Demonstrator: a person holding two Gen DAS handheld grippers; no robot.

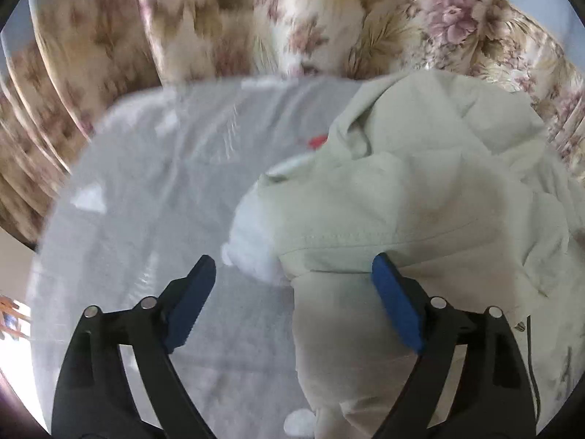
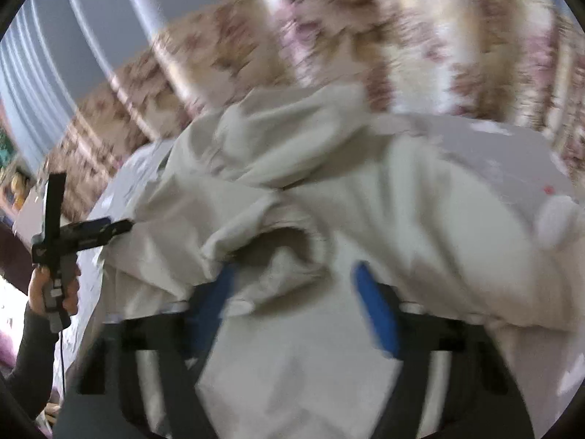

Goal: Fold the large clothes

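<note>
The garment point(image 1: 420, 190), a pale cream jacket with white fleece lining showing at its edge, lies crumpled on a light grey bed sheet point(image 1: 153, 190), with a floral curtain point(image 1: 457, 25) hanging behind the bed. The left tool point(image 1: 292, 274) points steeply down over the near edge of the garment with its blue pads point(image 1: 396, 303) wide apart; nothing is between them under pressure, although the right-hand pad sits just at a stitched seam and the fleece trim lies in the gap. This spacing suits an approach to a thick, padded hem, which needs a wide opening to be taken in. In the right wrist view the right tool point(image 2: 292, 285) hovers low over a bunched fold and an open cuff or pocket mouth of the same garment. Its pads stand partly apart with cloth lying between them, but heavy blur prevents a firm reading of whether they press on the fabric; the state cannot be determined. At the left edge of that view a hand point(image 2: 51, 289) in a dark sleeve holds the other tool's handle beside the garment. The fold appears to be at an early stage, since the jacket is still heaped rather than laid flat
</note>
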